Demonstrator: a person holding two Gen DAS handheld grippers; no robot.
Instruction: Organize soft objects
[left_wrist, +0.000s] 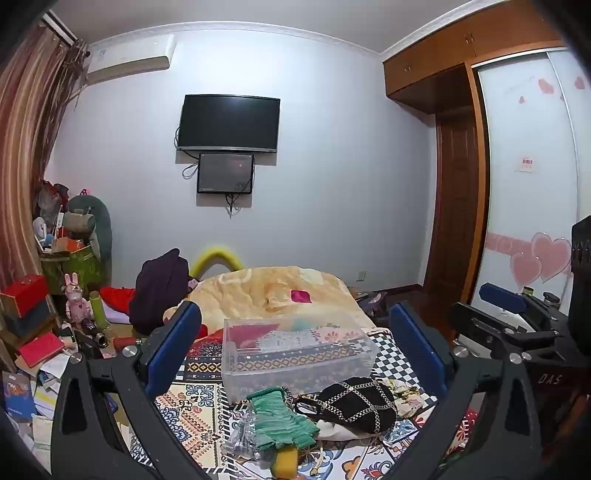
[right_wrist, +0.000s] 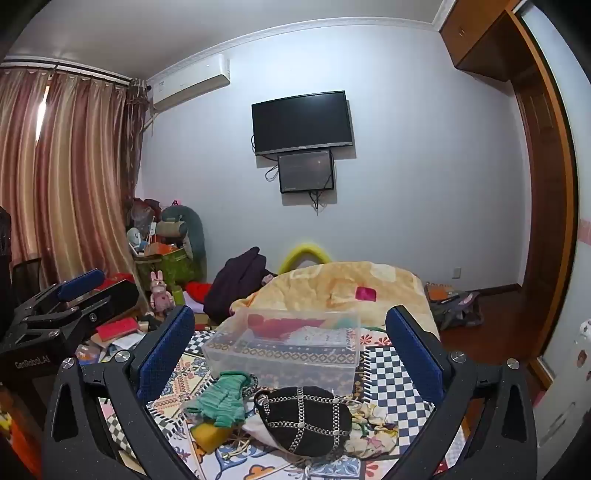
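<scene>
While the bed (left_wrist: 207, 406) under its patterned cover carries everything, the largest thing on it is the yellow blanket (left_wrist: 280, 288) heaped at the far end, and in front of that sits a clear plastic bin (left_wrist: 295, 354), which already seems to hold some red and pale cloth. Just before the bin lie the soft things to be sorted: a black pouch with chain trim (right_wrist: 304, 419), a green knit glove (left_wrist: 280, 419) beside it on the left, a floral cloth (right_wrist: 373, 424) tucked partly under the pouch on the right, and a yellow sponge-like piece (right_wrist: 212, 435) partly under the glove. All look light and limp, so they will likely sag and drape when lifted; the pouch is best pinched across its bulging middle, since the chain may slip, and the glove at its cuff. The left tool (left_wrist: 295, 350) hangs above this pile with its blue pads spread wide and nothing between them; the right tool (right_wrist: 291, 354) is likewise spread and empty. Readable writing is scant: "DAS" shows on the right tool's body in the left view, and "GenRobot.AI", roughly, on the left tool's body in the right view.
</scene>
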